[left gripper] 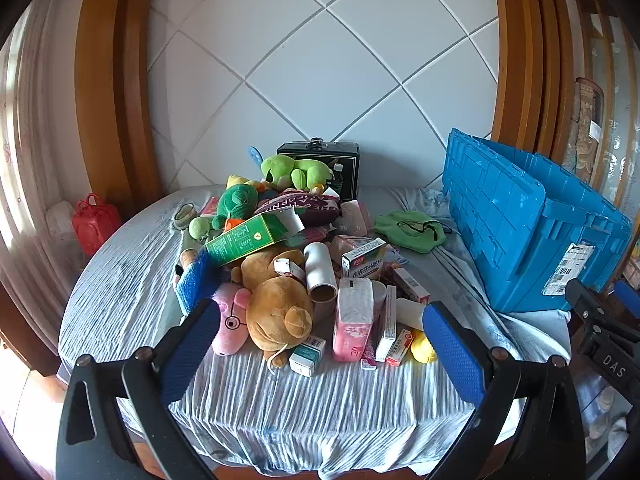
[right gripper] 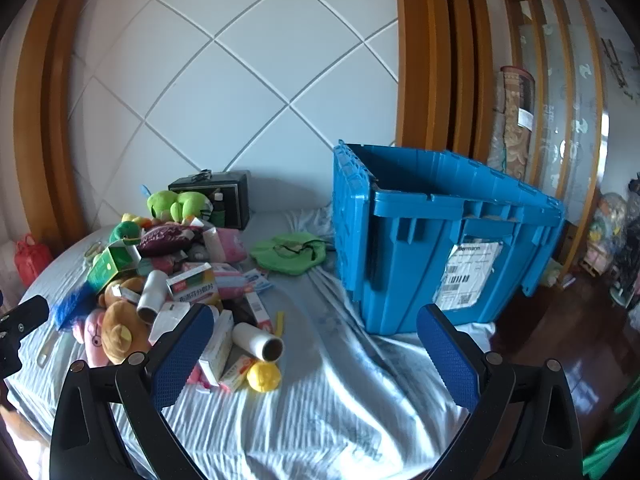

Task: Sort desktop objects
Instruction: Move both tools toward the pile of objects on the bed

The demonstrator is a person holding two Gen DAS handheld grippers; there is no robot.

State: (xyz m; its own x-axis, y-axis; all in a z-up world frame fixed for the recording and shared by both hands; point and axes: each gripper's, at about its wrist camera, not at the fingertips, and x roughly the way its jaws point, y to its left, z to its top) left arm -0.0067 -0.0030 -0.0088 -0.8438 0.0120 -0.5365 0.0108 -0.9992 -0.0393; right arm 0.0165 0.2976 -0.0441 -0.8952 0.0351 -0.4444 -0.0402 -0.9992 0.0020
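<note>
Left gripper (left gripper: 320, 344): jaws wide apart, holding nothing, facing the pile.
Right gripper (right gripper: 316, 354): jaws spread, holding nothing.
Pile: brown bear (left gripper: 276, 312), yellow duck (right gripper: 263, 376), medicine boxes, paper roll (left gripper: 320, 272) heaped mid-table on the blue cloth (left gripper: 320, 400).
Blue crate (right gripper: 440, 248): open, right of the pile.
Black case (left gripper: 320, 160): behind the pile, against the wall.

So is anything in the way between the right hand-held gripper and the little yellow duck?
Nothing visible is. The right hand-held gripper is open and empty, and the yellow duck sits at the near edge of the pile, with only bare wrinkled bedsheet in front of it. A white roll lies just behind the duck, not in front.
</note>
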